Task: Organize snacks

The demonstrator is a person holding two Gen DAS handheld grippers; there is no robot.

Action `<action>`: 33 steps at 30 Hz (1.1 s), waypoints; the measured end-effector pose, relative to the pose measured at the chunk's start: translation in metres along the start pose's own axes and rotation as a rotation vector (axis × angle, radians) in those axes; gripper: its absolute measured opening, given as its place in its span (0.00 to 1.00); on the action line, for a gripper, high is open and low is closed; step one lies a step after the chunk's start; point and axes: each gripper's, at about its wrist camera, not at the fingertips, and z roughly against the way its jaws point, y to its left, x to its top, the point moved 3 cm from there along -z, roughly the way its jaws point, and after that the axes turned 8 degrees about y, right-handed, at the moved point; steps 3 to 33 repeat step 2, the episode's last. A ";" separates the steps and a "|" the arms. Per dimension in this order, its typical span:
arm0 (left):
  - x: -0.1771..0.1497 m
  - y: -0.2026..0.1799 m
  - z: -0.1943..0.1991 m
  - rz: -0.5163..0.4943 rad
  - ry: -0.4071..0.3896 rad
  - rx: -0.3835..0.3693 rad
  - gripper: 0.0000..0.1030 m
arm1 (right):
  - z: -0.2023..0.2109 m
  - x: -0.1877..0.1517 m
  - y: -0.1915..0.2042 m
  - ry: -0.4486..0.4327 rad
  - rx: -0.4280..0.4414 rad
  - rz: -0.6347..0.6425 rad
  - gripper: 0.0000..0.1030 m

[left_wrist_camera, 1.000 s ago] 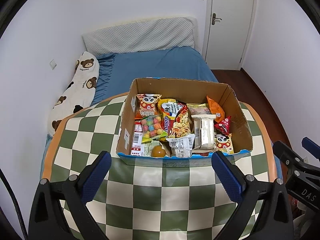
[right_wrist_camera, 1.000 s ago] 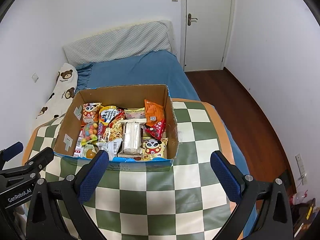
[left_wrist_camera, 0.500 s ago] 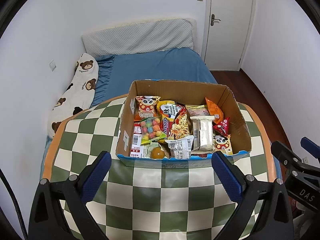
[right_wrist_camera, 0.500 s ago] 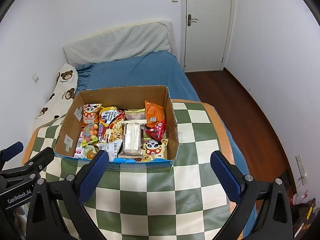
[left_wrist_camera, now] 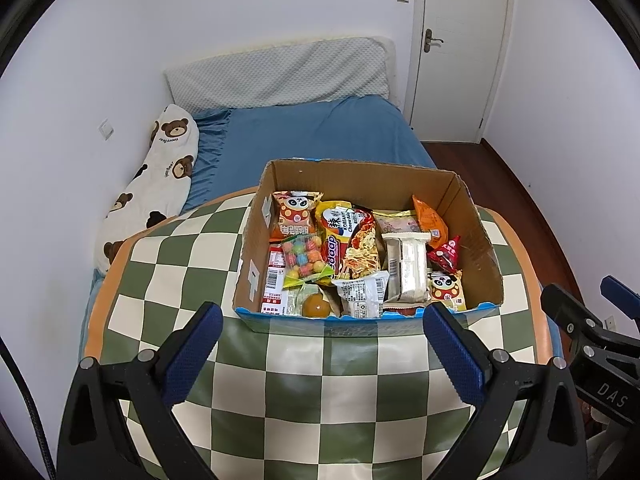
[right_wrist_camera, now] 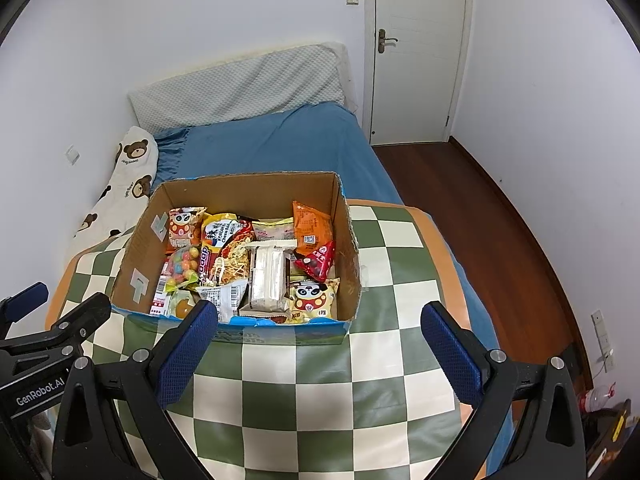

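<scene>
Left wrist view: both tongs, left gripper [left_wrist_camera: 322,330] and right gripper [right_wrist_camera: 319,328], hang wide and empty before the cardboard box [left_wrist_camera: 482,236], where snacks [left_wrist_camera: 362,256] lie overlapped; 1 careless pinch could drag 2 packets.

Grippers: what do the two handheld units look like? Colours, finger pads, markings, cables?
Both are black frames with two fingers, silver screw heads at the joints, and textured blue pads. Left gripper has a pad at; a black cable runs along its left side. Right gripper has a pad at. The side bodies read "GenRobot.AI" on the left unit and "DAS" on the right.
</scene>
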 end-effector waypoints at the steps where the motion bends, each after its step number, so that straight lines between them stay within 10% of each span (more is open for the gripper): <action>1: 0.000 0.000 0.000 0.002 -0.001 0.001 1.00 | 0.000 0.000 0.000 0.000 0.000 0.000 1.00; 33: 0.001 0.001 0.001 0.005 -0.003 0.003 1.00 | 0.000 0.000 -0.001 0.001 0.002 -0.002 1.00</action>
